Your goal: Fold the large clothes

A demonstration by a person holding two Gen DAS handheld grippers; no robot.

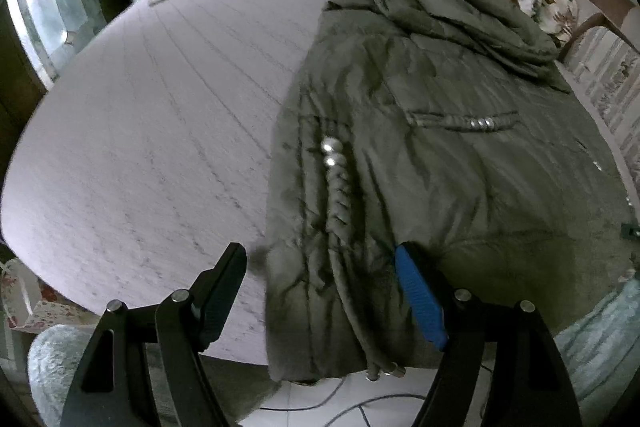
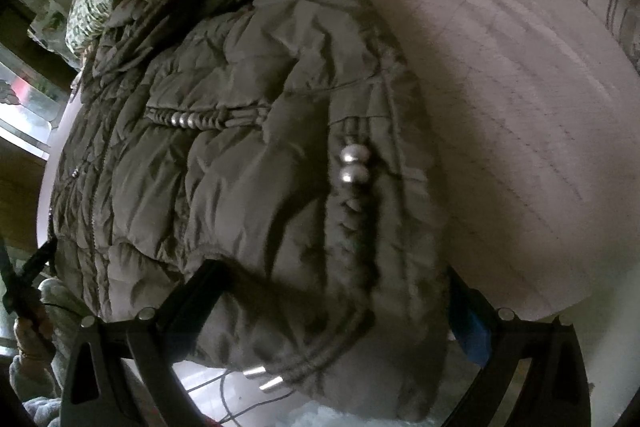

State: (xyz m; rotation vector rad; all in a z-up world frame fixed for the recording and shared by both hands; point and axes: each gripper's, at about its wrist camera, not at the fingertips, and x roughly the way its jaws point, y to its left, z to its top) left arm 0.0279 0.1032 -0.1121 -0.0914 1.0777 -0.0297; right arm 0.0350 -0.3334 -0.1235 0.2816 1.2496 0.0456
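Jacket (image 1: 440, 147) spread on the bed (image 1: 140, 147), both grippers at its near hem.

For a clean fold, each should pinch one hem corner and lift evenly. Left gripper (image 1: 320, 291) is spread wide, straddling the jacket's left edge; right gripper (image 2: 332, 307) is also spread, the hem bulging between its fingers, nothing pinched.
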